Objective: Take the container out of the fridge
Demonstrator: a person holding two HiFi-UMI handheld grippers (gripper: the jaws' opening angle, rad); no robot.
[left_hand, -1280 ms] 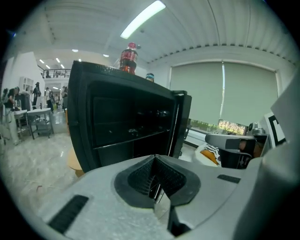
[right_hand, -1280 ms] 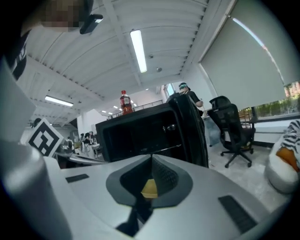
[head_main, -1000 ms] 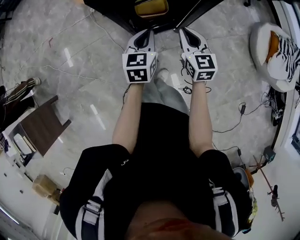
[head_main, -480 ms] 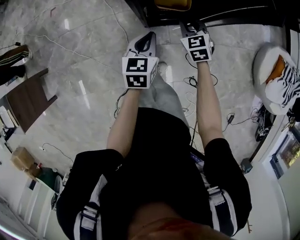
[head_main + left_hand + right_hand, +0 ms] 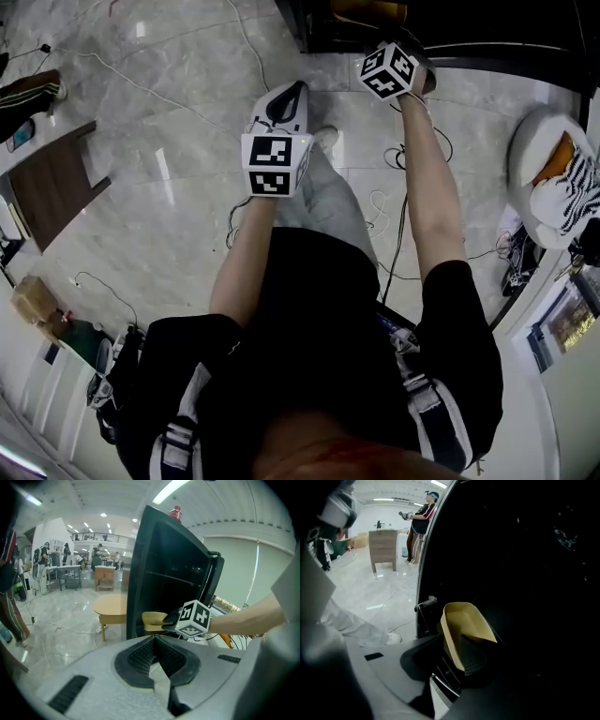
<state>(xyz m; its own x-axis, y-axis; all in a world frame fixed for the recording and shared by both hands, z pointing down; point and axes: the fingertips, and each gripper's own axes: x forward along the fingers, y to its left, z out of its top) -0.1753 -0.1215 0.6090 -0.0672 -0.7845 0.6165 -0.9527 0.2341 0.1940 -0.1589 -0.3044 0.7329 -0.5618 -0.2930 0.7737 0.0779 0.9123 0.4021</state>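
The pale yellow plastic container [image 5: 465, 620] sits inside the black fridge [image 5: 525, 573], close to the front edge of the dark compartment, with its open top showing. The right gripper [image 5: 457, 660] has reached in to it. One ridged jaw is down inside the tub and the other is outside the near wall, the two narrowed so that the wall is pinched between them. From the left gripper's side the container [image 5: 153, 619] looks level in the doorway of the fridge [image 5: 164, 573], and the right gripper's marker cube is just beside it.

The left gripper [image 5: 155, 638] is held back, well apart from the fridge. Its jaws are pressed together at the tips with nothing between them. Looking down, the left gripper [image 5: 291, 94] hangs over the grey marble floor [image 5: 169, 112] in front of the person's legs, while the right gripper [image 5: 394, 67] is stretched forward to the fridge's edge [image 5: 469, 23], its jaw tips lost in the dark there.

A red-capped thing [image 5: 175, 513] stands on top of the fridge. A round light-wood table [image 5: 110, 609] is beyond it on the left. Loose cables [image 5: 403, 206] trail across the floor, and a white round cushion [image 5: 539, 141] with a striped cloth lies off to the right. Further back, another person [image 5: 419, 522] stands by a wooden cabinet [image 5: 383, 545].
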